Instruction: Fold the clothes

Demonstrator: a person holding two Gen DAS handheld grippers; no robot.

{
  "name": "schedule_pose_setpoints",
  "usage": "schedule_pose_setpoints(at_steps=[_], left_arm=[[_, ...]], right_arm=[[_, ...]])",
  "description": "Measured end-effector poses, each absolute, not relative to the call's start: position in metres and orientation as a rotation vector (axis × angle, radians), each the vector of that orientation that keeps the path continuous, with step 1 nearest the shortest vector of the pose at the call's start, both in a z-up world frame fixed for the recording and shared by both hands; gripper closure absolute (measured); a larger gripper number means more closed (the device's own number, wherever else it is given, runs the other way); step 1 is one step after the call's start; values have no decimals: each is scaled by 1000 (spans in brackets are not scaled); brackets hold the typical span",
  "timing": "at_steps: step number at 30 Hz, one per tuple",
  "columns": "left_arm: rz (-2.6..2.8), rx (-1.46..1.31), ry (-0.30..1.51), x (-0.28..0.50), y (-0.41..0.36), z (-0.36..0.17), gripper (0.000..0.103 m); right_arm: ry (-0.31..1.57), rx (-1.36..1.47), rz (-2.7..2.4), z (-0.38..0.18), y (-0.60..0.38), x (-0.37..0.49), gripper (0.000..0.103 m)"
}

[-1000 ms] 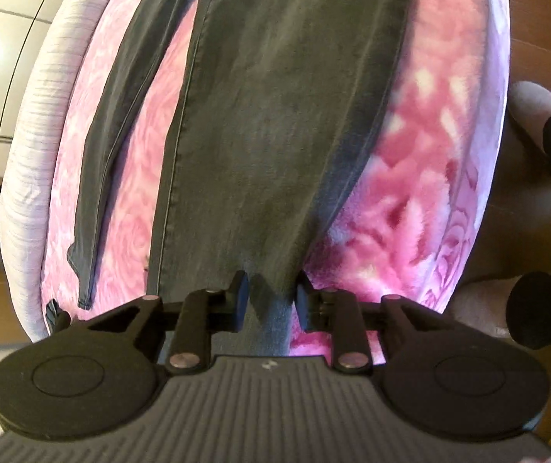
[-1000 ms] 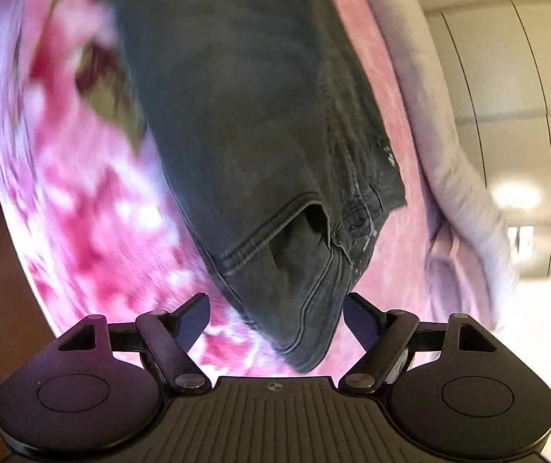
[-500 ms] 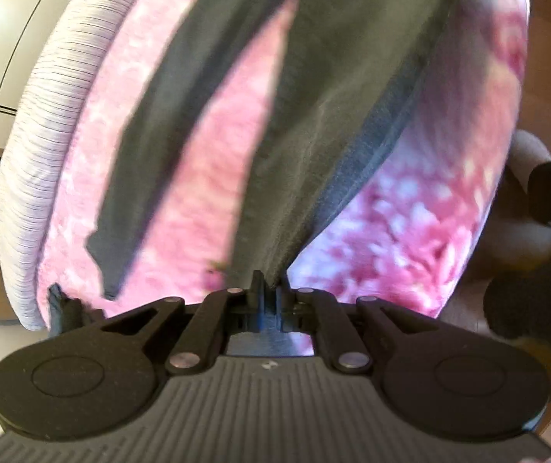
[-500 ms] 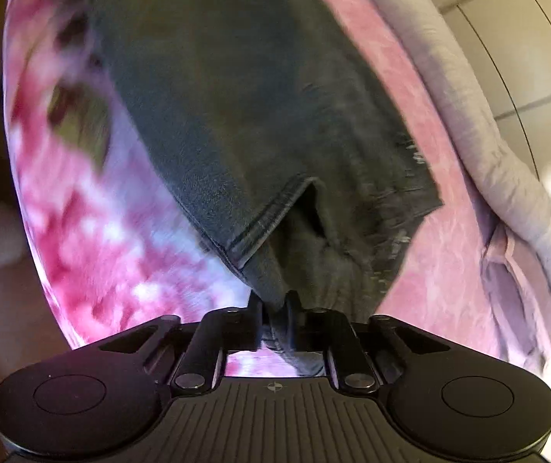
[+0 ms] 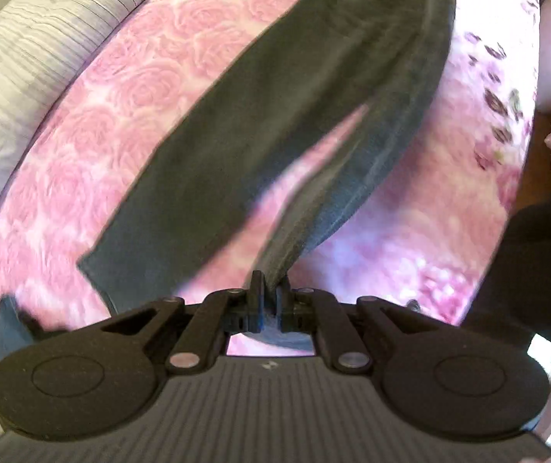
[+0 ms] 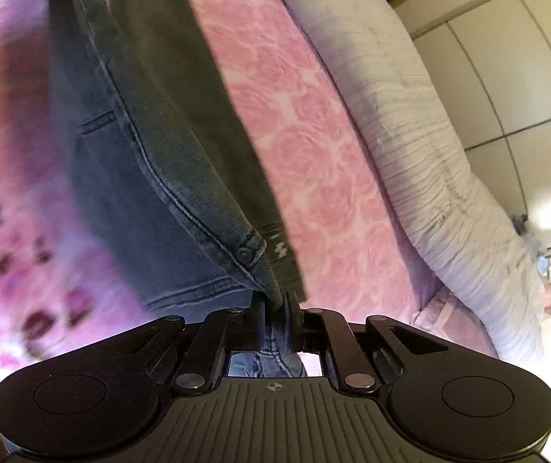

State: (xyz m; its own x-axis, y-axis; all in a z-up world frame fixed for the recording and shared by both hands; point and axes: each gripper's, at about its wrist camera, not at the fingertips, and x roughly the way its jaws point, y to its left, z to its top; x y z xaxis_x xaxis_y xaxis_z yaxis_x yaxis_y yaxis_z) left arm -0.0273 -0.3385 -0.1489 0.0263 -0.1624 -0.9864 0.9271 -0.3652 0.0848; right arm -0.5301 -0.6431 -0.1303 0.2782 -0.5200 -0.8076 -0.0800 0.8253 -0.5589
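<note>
Both tongs, left [image 5: 269, 293] and right [image 6: 274, 308], pinch jeans [image 6: 151, 177] stretching ahead.

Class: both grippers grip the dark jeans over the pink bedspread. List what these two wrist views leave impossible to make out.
- Jeans, left wrist view: upper part cut off by the top edge.
- Small dark thing at the bedspread's edge: blurred, unidentifiable.
- Waistband label, right wrist view: too small to read.
- Cloth inside each gripper's jaws: hidden by the jaws.

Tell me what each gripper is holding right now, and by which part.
Both hold the dark jeans: left gripper pinches a leg's end, right gripper pinches the waistband corner beside the button.
</note>
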Motion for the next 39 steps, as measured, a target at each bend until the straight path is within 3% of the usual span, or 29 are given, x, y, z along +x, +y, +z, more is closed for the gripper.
schedule_pose_setpoints(at_steps=[4, 6, 9, 13, 16, 20, 24, 28, 36, 39], left_arm=[[-1523, 1369, 885, 28, -403, -194, 97], [-1497, 1354, 904, 54, -437, -226, 92], [-1385, 1225, 961, 83, -486, -258, 74], [-1354, 1173, 972, 92, -492, -269, 67], [-1323, 1077, 1004, 102, -481, -263, 55], [-1285, 953, 991, 97, -452, -233, 52], [-1244, 830, 975, 91, -423, -202, 33], [-1187, 797, 924, 62, -392, -184, 29], [-1168, 1024, 833, -77, -370, -282, 28], [-1101, 992, 798, -94, -381, -310, 28]], right_arm=[[1329, -514, -311, -168, -708, -478, 96], [1360, -488, -312, -199, -735, -457, 95], [1439, -572, -415, -249, -758, -435, 67], [1410, -400, -631, -249, -773, -422, 52], [1358, -239, -653, -234, -766, -425, 39], [1298, -100, -661, -224, -739, -426, 38], [1199, -19, -571, -217, -687, -411, 38], [1101, 54, -478, -210, -636, -395, 38], [1036, 174, -394, -219, -568, -366, 37], [1053, 183, -404, -222, -556, -364, 36]])
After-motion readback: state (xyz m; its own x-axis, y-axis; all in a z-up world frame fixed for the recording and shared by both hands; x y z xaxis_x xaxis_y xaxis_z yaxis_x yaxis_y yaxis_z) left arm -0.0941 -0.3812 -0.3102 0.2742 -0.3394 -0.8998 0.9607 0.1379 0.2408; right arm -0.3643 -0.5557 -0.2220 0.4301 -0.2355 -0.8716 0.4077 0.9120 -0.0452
